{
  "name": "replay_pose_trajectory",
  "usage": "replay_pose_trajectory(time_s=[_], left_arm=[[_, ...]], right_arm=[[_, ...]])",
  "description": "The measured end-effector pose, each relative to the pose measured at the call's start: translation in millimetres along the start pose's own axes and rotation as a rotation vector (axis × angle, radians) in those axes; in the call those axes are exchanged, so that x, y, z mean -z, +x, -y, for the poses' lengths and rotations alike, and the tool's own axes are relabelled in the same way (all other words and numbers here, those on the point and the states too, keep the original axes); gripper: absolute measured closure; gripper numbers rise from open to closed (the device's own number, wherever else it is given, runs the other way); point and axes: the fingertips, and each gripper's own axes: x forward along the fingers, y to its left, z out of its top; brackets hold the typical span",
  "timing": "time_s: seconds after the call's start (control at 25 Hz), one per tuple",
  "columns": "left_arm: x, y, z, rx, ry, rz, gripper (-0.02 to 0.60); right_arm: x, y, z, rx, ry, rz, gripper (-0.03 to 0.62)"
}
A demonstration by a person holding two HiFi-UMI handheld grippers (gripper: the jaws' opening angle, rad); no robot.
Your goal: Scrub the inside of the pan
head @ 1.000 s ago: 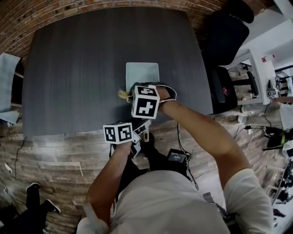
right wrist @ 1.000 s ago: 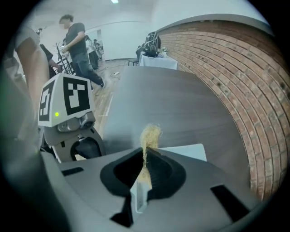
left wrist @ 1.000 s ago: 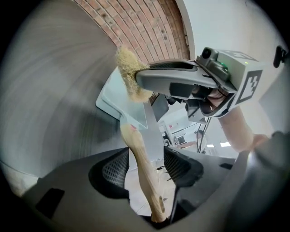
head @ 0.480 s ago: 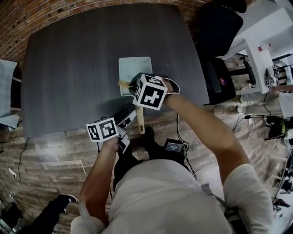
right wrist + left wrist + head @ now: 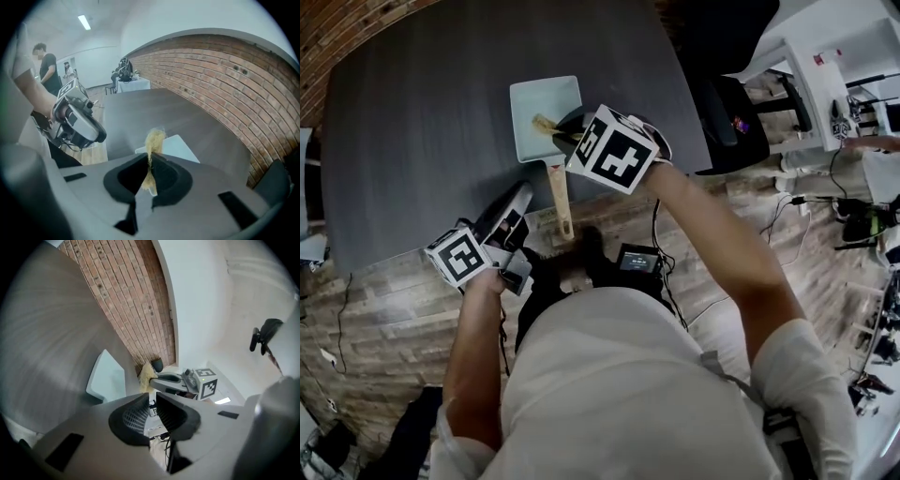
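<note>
The right claw was clamped on a yellow scrubber, poised over the square pan on the dark surface. The left claw, having just been closing, stood nearly together and empty. Scrubbing likely needed the pad lowered inside.

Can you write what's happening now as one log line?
pan: on table | right tool: shut on scrubber, over pan | left tool: empty, jaws just closing, off the handle

Left gripper away from pan handle — jaws closing, empty.
</note>
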Motion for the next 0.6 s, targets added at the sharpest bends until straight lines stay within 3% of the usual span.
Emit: replay_pose_trajectory(time_s=[0.16, 0.6], left_arm=[[-6.3, -7.7, 25.8, 0.070, 0.050, 0.021, 0.538], [-19.5, -23.2, 71.9, 0.132, 0.175, 0.063, 0.568]], right_arm=[[4.7, -23.2, 0.6, 0.042, 0.083, 0.052, 0.562], [29.0, -65.9, -7.8, 0.094, 0.311, 0.179, 0.562]])
